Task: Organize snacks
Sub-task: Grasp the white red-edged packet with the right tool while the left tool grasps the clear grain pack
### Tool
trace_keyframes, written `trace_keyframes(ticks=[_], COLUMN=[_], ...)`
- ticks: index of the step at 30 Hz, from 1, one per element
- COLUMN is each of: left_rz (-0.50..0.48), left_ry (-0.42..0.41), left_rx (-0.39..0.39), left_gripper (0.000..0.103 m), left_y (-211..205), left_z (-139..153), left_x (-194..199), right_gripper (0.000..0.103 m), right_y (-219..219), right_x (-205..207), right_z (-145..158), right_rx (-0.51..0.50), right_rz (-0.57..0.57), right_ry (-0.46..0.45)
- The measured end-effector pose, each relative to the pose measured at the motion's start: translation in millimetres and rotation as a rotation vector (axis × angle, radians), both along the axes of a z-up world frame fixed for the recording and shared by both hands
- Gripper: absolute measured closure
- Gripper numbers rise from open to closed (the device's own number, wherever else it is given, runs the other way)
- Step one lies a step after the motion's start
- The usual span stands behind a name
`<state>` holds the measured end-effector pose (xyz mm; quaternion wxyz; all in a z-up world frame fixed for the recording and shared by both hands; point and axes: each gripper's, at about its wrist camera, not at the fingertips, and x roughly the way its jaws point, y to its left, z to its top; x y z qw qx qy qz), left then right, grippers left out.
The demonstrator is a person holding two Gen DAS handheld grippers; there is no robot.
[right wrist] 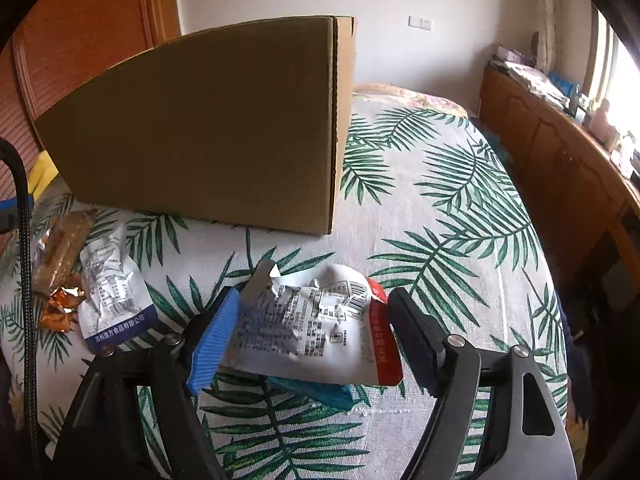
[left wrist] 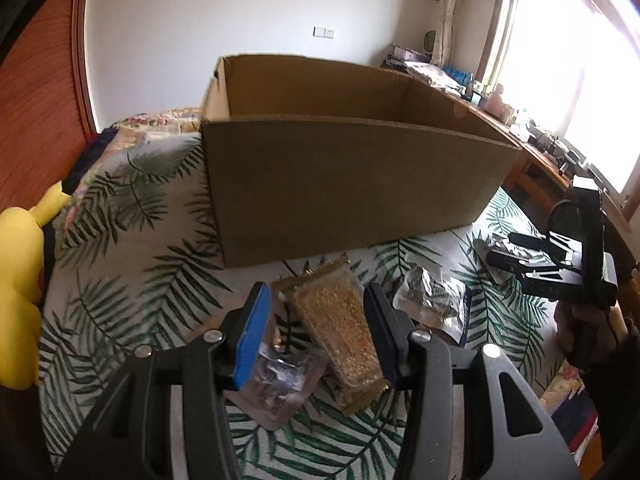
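- The cardboard box [left wrist: 340, 168] stood open-topped on the leaf-print bedspread [left wrist: 132, 264], just behind the loose snacks, a sensible spot, since each packet had only a short lift over the near wall. As far as the left wrist view reached, its inside looked bare.
- The left gripper [left wrist: 316, 332] hung tilted down over the golden-brown snack bar [left wrist: 340, 328], jaws part-way apart and straddling it. The blue pad [left wrist: 252, 340] and the dark one flanked the wrapper with space on both sides, so nothing was gripped.
- That bar was long and flat, its clear film showing a grainy, crumbly filling, with crinkled gold foil at the ends. It lay partly across a small clear blister pack [left wrist: 280, 392], which would likely shift if the bar were dragged rather than lifted.
- The right gripper [right wrist: 316, 336] had its jaws wide around the white and red pouch [right wrist: 320, 328]. The blue pad [right wrist: 212, 344] seemed to brush the pouch's left edge, though the fisheye made contact hard to judge; the dark pad stood clear of the red edge. I read it as open, not holding.
- The pouch was crumpled foil-backed plastic, printed with text and a barcode, its top corner torn open and curled. It rested over a teal wrapper [right wrist: 320, 394].
- A white and blue pouch [right wrist: 112, 300], equally creased, lay between the two grippers.
- A soft yellow plush toy [left wrist: 20, 288] sat at the bed's left edge.
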<state>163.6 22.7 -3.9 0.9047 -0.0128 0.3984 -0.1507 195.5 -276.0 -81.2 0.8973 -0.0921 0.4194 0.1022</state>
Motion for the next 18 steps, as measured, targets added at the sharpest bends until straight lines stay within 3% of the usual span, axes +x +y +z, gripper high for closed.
trace_keyframes(ticks=[11, 18], left_rz=[0.011, 0.042], left_ry=[0.060, 0.088], left_rx=[0.065, 0.078], left_gripper=[0.054, 0.047], left_y=[-25.0, -33.7], left_z=[-23.9, -28.4], left_x=[13.5, 26.8], right_gripper=[0.021, 0.021], right_y=[0.8, 1.4], right_x=[2.7, 2.3], right_z=[-6.8, -7.2], right_rx=[-0.009, -0.010], right_rz=[-0.006, -0.008], right_ry=[0.014, 0.013])
